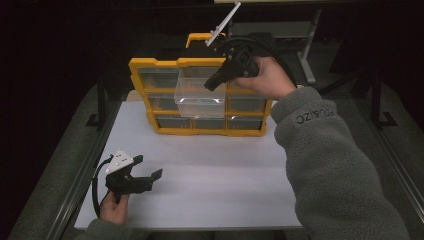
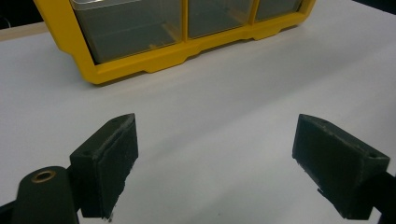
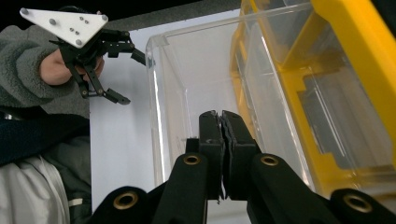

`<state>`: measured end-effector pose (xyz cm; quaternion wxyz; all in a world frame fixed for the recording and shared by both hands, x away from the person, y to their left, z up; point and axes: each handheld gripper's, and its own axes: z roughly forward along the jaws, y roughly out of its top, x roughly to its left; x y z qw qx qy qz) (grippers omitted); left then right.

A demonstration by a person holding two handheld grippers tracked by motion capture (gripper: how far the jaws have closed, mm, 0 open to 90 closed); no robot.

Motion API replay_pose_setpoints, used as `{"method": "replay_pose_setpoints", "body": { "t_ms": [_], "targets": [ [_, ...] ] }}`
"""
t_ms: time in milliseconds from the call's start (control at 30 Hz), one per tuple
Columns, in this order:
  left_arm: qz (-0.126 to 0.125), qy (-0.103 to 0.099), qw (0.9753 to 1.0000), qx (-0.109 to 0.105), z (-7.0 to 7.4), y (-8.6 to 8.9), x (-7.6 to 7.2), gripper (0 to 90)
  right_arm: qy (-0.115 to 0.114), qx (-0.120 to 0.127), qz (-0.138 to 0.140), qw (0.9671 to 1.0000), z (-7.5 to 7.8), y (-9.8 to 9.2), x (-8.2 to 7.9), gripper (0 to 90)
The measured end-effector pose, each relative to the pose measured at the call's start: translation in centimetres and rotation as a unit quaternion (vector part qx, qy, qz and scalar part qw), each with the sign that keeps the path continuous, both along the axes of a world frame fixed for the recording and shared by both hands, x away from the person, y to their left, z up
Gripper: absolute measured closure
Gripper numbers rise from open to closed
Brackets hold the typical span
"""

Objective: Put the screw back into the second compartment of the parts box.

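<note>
A yellow drawer cabinet [image 1: 150,65] with clear drawers stands at the back of the white table [image 1: 210,175]. One clear drawer [image 1: 200,97] of the middle column is pulled out toward me; its inside [image 3: 187,84] looks bare. My right gripper [image 1: 211,85] reaches down at the drawer's upper right rim. In the right gripper view its jaws [image 3: 222,122] are pressed together over the drawer, with nothing seen between them. My left gripper [image 1: 148,166] rests low at the table's front left, open and holding nothing [image 2: 215,158]; it also shows far off in the right gripper view [image 3: 132,77].
The cabinet's lower drawers [image 2: 135,28] are pushed in. A yellow handle [image 1: 197,37] tops the cabinet. Bare white tabletop lies between the cabinet and the left gripper. Dark table frame rails [image 1: 75,185] run along the sides.
</note>
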<state>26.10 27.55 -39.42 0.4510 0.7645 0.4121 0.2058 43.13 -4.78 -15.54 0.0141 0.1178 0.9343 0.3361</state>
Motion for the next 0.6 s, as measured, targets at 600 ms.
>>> {"method": "replay_pose_setpoints", "body": {
  "t_ms": [600],
  "targets": [
    [0.002,-0.002,1.0,-0.001,0.1,0.2,-0.2,13.9,0.0,-0.005,-0.007,1.0,-1.0,1.3,0.4,79.7]
  ]
}}
